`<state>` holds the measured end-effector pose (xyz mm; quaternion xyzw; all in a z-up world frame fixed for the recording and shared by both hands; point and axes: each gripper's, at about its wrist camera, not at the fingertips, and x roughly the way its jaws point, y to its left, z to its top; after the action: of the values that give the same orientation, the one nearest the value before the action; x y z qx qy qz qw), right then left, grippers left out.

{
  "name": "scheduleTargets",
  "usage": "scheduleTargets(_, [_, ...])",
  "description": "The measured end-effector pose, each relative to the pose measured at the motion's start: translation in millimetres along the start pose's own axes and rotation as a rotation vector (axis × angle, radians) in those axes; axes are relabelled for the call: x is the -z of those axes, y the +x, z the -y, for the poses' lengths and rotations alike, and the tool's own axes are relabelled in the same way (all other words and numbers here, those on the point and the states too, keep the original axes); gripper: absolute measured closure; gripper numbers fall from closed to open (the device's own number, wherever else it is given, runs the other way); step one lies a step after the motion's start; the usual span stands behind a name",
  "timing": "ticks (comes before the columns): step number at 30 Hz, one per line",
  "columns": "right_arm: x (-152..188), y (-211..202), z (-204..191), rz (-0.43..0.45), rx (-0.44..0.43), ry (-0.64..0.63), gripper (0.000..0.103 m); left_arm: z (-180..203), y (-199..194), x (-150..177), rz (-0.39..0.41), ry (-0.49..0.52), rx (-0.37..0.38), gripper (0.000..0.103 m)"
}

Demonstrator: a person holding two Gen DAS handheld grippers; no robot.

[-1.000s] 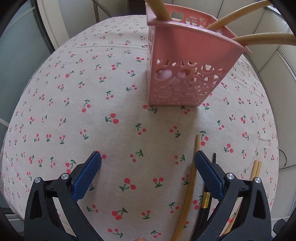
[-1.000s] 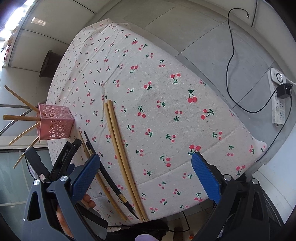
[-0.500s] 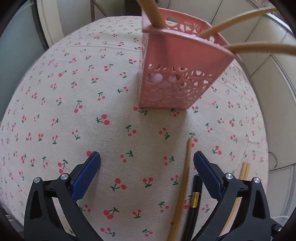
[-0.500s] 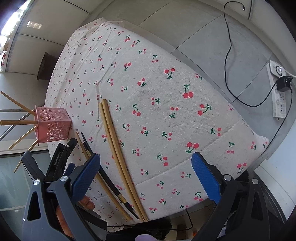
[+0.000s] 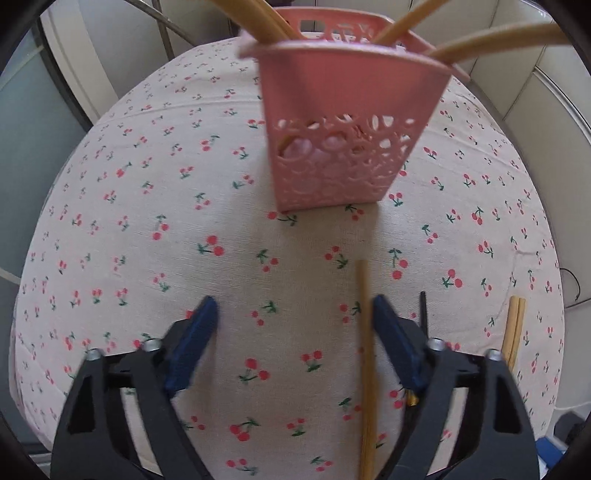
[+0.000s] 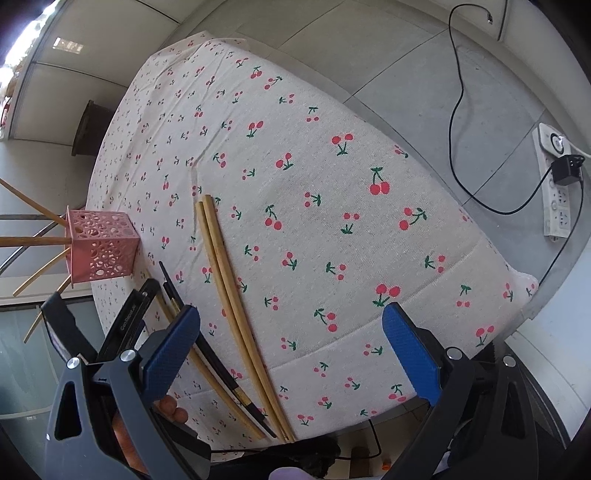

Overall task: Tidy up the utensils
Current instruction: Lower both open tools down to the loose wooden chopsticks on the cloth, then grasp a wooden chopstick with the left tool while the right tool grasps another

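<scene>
Partly sorted: some chopsticks stand in the pink holder, four lie loose on the bench.

The pink holder (image 5: pixel 343 140) carries several wooden chopsticks (image 5: pixel 491 35); a lone wooden chopstick (image 5: pixel 365 354), a black chopstick (image 6: pixel 218 362) and a wooden pair (image 6: pixel 236 310) lie along the near edge. The left tool (image 5: pixel 291 332) gapes over the lone one, gripping nothing; the right tool (image 6: pixel 291 347) is spread and empty. Only the right wrist view shows the full pair, the floor and the power strip (image 6: pixel 554 184).

Cherry-print table (image 6: pixel 332 206) bears pink holder (image 6: pixel 101 247), chopsticks (image 6: pixel 236 314).
</scene>
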<state>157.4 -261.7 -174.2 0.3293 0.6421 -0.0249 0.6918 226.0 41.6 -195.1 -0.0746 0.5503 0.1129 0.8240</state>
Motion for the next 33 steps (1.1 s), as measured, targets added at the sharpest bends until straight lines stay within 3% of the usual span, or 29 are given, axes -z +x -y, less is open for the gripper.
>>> scheduleTargets(3, [-3.1, 6.3, -7.4, 0.006, 0.025, -0.014, 0.007, -21.3, -6.2, 0.8, 0.01, 0.027, -0.002, 0.053])
scheduleTargets(7, [-11.8, 17.0, -22.6, 0.058, 0.109, -0.063, 0.007, -50.4, -9.1, 10.1, 0.011, 0.03, -0.03, 0.066])
scheduleTargets(9, [-17.2, 23.5, -28.9, 0.089, 0.164, -0.081, 0.007, -61.9, -13.2, 14.0, 0.005, 0.049, -0.047, 0.083])
scheduleTargets(15, [-24.7, 41.3, -51.1, 0.143, 0.286, -0.142, 0.006, -64.0, -10.9, 17.7, 0.009, 0.082, -0.052, 0.083])
scheduleTargets(22, [-31.4, 50.1, -64.5, 0.196, 0.366, -0.169, 0.006, -64.1, -6.2, 13.7, -0.007, 0.066, -0.037, 0.082])
scheduleTargets(25, [-34.6, 53.5, -70.3, 0.209, 0.381, -0.176, 0.006, -71.1, -5.0, 10.9, -0.012, 0.033, -0.051, 0.065])
scheduleTargets(27, [-32.2, 61.1, -78.5, 0.206, 0.449, -0.221, 0.006, -78.3, -3.1, 10.0, -0.015, 0.0, -0.091, 0.036])
scheduleTargets(29, [-28.0, 61.8, -88.3, 0.235, 0.459, -0.276, 0.006, -90.0, 1.3, 9.5, -0.027, -0.061, -0.098, 0.021])
scheduleTargets(31, [-28.8, 60.4, -84.6, 0.225, 0.433, -0.271, 0.005, -104.9, 5.9, 8.4, -0.054, -0.145, -0.028, 0.013])
scheduleTargets(33, [-31.2, 59.6, -82.0, 0.207, 0.426, -0.287, 0.005, -98.4, 8.8, 8.0, -0.07, -0.102, -0.026, 0.007])
